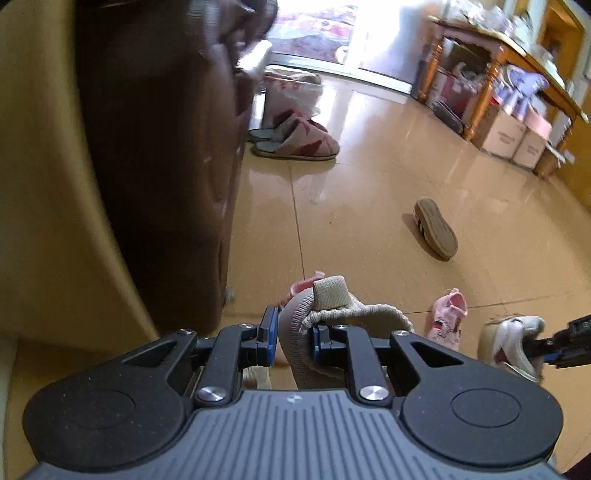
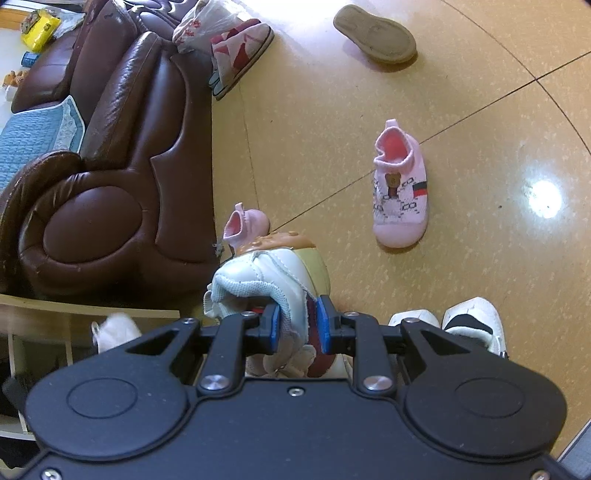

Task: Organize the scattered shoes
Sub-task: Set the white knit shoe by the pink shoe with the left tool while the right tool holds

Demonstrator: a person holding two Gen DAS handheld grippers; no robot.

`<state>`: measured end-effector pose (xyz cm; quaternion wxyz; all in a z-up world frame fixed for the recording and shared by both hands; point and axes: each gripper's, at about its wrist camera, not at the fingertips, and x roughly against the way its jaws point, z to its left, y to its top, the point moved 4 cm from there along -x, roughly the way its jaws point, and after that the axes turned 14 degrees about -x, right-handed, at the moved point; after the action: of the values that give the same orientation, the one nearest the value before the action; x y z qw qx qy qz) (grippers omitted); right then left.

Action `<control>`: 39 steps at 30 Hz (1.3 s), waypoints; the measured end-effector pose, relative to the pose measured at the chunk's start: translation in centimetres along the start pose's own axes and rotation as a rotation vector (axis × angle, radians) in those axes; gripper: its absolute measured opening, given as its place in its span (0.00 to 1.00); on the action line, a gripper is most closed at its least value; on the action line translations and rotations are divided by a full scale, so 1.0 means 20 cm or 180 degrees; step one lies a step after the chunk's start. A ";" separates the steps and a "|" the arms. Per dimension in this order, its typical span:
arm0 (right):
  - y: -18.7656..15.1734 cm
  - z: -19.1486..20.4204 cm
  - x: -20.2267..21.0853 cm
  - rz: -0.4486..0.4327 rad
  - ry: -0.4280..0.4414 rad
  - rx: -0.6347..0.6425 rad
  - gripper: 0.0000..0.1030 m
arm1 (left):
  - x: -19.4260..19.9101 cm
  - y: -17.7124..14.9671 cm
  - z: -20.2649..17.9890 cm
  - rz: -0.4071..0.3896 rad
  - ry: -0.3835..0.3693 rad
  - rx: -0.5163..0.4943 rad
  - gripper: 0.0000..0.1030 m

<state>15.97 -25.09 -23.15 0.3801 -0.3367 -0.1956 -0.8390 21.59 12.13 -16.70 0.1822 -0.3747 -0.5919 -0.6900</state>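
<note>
Left gripper (image 1: 291,332) fingers clamped on beige knit shoe (image 1: 332,321) collar; right gripper (image 2: 297,326) fingers clamped on white sneaker (image 2: 273,280) collar, lifted for carrying. Pink shoe (image 2: 400,188) remains on floor (image 2: 480,258).

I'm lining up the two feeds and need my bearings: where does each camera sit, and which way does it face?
Left wrist: on the left gripper, looking forward and down over the floor; its jaws grip a beige shoe.
Right wrist: on the right gripper, looking down beside the sofa; its jaws grip a white shoe.
Shared: the upturned shoe, the slippers.
</note>
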 end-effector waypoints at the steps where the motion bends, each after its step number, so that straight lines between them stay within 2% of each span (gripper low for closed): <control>1: 0.00 0.00 0.00 0.0012 0.0012 -0.0006 0.21 | -0.05 0.01 -0.01 0.0011 -0.0018 -0.0053 0.16; 7: 0.00 -0.03 -0.04 0.0090 0.0073 -0.0074 0.21 | -0.36 -0.02 -0.09 0.0167 -0.0140 -0.0493 0.16; 9: 0.00 -0.04 -0.05 0.0116 0.0082 -0.0091 0.21 | -0.44 -0.05 -0.08 0.0178 -0.0205 -0.0519 0.17; 12: 0.01 -0.06 -0.08 0.0155 0.0095 -0.0115 0.21 | -0.53 -0.09 -0.08 0.0190 -0.0277 -0.0541 0.16; 17: -0.01 -0.03 -0.13 0.0249 0.0132 -0.0091 0.21 | -0.64 -0.15 -0.13 0.0264 -0.0375 -0.0863 0.17; 20: -0.01 -0.02 -0.16 0.0293 0.0139 -0.0086 0.21 | -0.67 -0.20 -0.13 0.0308 -0.0448 -0.0957 0.16; 26: -0.01 -0.04 -0.22 0.0343 0.0100 -0.0103 0.21 | -0.76 -0.27 -0.12 0.0431 -0.0449 -0.1063 0.16; 35: -0.02 -0.03 -0.24 0.0363 0.0079 -0.0093 0.21 | -0.82 -0.32 -0.12 0.0516 -0.0313 -0.1134 0.17; 39: -0.02 -0.04 -0.25 0.0355 0.0060 -0.0089 0.21 | -0.83 -0.32 -0.10 0.0659 -0.0295 -0.1058 0.24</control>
<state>17.77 -22.79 -27.24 0.4234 -0.3444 -0.1612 -0.8223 27.29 8.47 -33.29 0.1604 -0.4898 -0.4359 -0.7378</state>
